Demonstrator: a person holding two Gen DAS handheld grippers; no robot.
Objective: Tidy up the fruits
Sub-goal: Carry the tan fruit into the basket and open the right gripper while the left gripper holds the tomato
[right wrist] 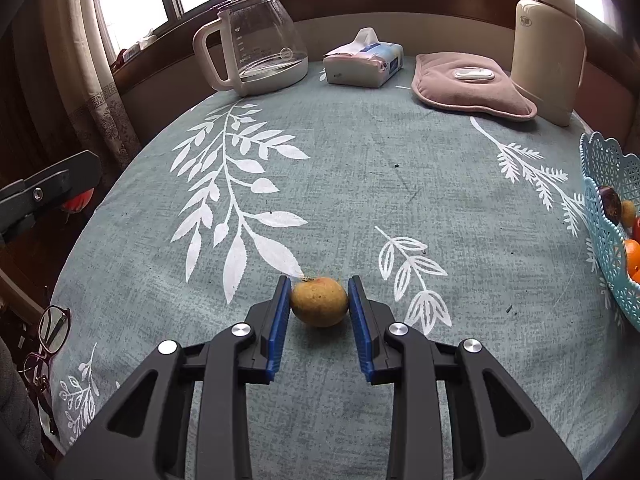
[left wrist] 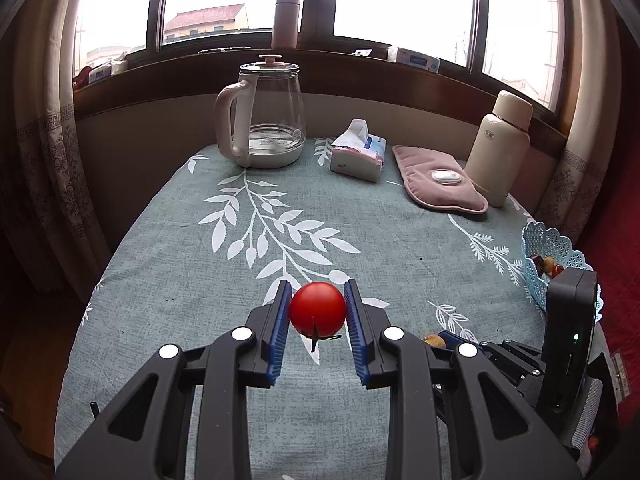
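A few small fruits are already gathered in the pale blue lattice plastic basket [right wrist: 604, 184], which is set well to the right of both tongs at the table's edge, so the sorting is judged to be partly done. Two pieces are left outside it. A round red tomato with a dark stem [left wrist: 317, 309] is clamped between the blue pads of the left tongs [left wrist: 317, 312] and appears to be held clear of the cloth. A small yellowish round fruit with a reddish blush [right wrist: 319, 301] is gripped by the right tongs [right wrist: 319, 304] and seems to rest on the cloth. Both are yet to be carried rightward to the basket. The table is covered by a grey-green cloth printed with white leaves [right wrist: 360, 184]. Far beyond the tongs, a glass kettle with a white handle [left wrist: 262, 114], a tissue pack [left wrist: 358, 152], a pink padded pouch [left wrist: 438, 182] and a cream flask [left wrist: 500, 148] are lined up below a curtained window.
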